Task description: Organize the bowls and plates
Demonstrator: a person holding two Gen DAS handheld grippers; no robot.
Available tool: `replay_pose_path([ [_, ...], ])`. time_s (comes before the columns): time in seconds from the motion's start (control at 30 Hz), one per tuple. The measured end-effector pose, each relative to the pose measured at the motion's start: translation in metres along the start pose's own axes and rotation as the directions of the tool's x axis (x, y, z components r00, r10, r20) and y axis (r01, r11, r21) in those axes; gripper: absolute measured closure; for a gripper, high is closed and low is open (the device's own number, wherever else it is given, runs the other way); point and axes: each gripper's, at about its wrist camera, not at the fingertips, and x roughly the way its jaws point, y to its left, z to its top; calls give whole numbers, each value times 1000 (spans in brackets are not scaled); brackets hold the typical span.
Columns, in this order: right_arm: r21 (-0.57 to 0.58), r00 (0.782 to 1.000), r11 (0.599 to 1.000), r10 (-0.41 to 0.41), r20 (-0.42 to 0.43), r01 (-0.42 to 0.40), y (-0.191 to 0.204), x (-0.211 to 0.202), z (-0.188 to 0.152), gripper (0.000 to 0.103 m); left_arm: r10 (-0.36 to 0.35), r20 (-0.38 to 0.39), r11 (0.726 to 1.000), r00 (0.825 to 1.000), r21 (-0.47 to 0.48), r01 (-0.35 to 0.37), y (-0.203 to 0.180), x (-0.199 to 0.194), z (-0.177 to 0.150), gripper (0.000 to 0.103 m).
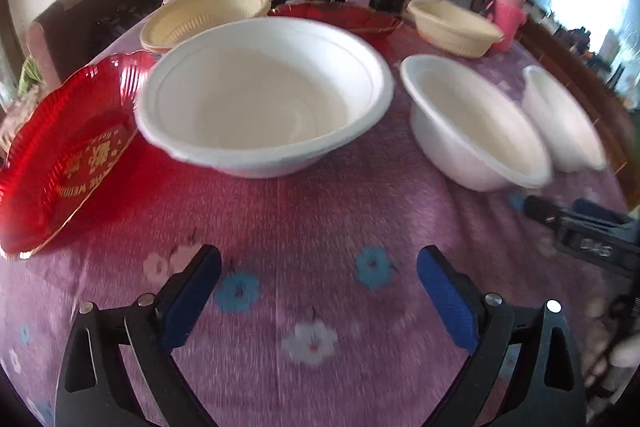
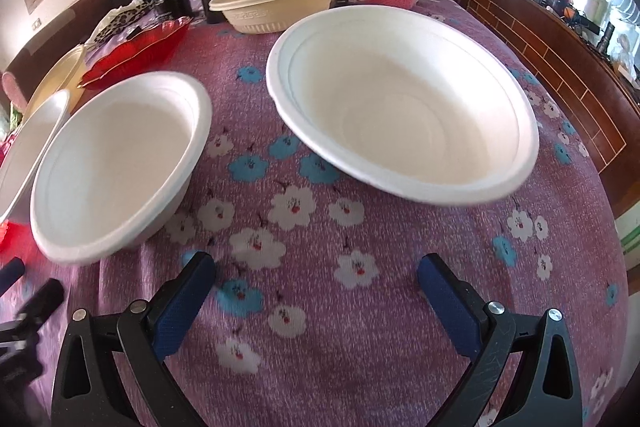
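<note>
Three bowls [image 1: 264, 95] side by side on tablecloth [image 1: 320, 227], plate [image 1: 68, 151] leftmost

Three white bowls [image 1: 264, 95] upright, apart; red plates [image 1: 60, 155], cream bowls [image 1: 208, 15] behind

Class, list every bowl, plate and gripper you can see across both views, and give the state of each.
left gripper: open, empty
right gripper: open, empty
left white bowl: upright, empty
middle white bowl: upright, empty
right white bowl: upright, empty
near red plate: tilted, edge under left white bowl
cream bowls: upright, unstacked
</note>
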Motion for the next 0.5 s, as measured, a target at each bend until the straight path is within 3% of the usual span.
replay_pose_path([
  [0.13, 39, 998, 997, 70, -3, -70, -8, -19, -16, 1, -82, 126, 996, 989, -16, 85, 11, -50, -6, 4],
  [0.27, 48, 989, 992, 111, 99, -116, -12, -63, -38, 1, -161, 233, 982, 959, -57, 179, 19, -87, -11, 4],
  [0.3, 53, 981, 991, 115, 153, -125, -12, -77, -43, 1, -168, 245, 979, 955, -73, 191, 21, -91, -11, 4],
  [0.4, 26, 926, 994, 88, 368, -105, -7, -126, -59, 1, -182, 176, 977, 967, -80, 198, 18, -94, -16, 5],
  [0.43, 9, 912, 993, 108, 395, -121, -3, -135, -61, 1, -187, 168, 977, 968, -74, 202, 16, -96, -18, 5],
  [0.5, 3, 923, 993, 109, 370, -119, 2, -137, -59, 1, -189, 201, 976, 961, -68, 206, 15, -110, -24, 5],
])
